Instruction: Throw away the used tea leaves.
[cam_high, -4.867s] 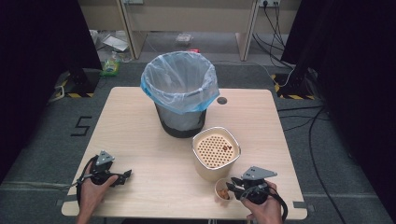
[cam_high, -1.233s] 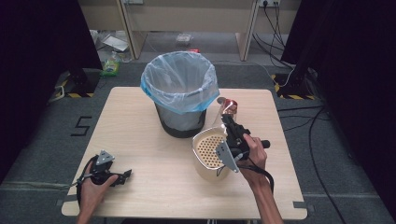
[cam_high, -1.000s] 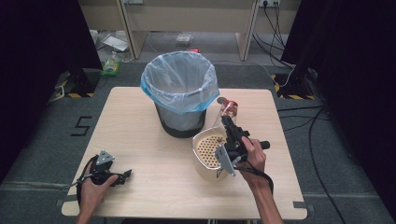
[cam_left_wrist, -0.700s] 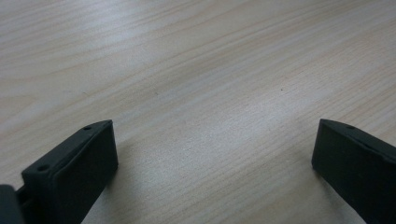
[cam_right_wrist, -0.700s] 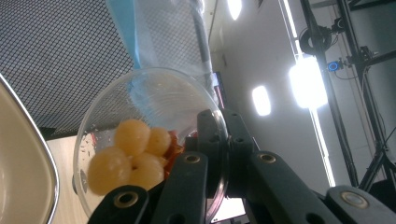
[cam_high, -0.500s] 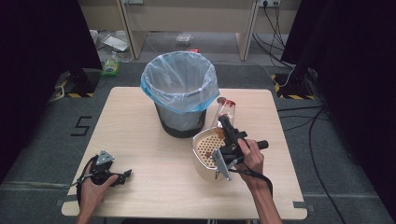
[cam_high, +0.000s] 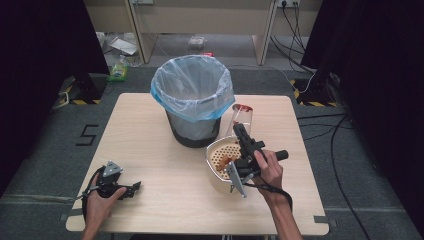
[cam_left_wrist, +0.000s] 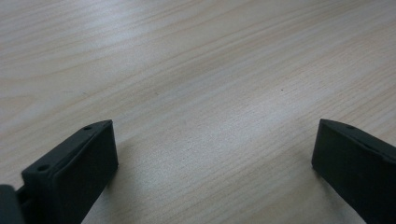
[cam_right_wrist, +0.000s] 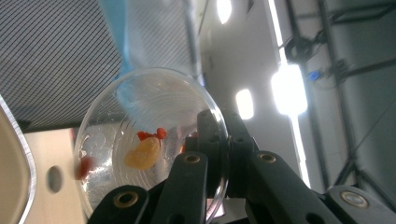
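My right gripper (cam_high: 239, 128) is shut on the rim of a clear plastic cup (cam_high: 242, 117), held tilted above the far edge of a cream perforated basket (cam_high: 216, 172). In the right gripper view the cup (cam_right_wrist: 116, 121) has an orange food piece (cam_right_wrist: 144, 154) and red bits (cam_right_wrist: 158, 134) clinging to its inside, with the right gripper (cam_right_wrist: 212, 128) pinching its wall. An orange piece (cam_high: 225, 161) lies in the basket. My left gripper (cam_high: 134, 188) rests open on the table (cam_high: 150, 150) at the front left, with bare wood (cam_left_wrist: 210, 93) between its jaws.
A dark mesh bin lined with a blue bag (cam_high: 192, 92) stands at the table's back centre, just left of the cup; its mesh wall (cam_right_wrist: 56, 56) is close in the right gripper view. The table's left and right sides are bare wood.
My right gripper took the cup from the front right of the table and raised it over the basket. In the last second the cup tipped a little more. The left gripper stayed still.
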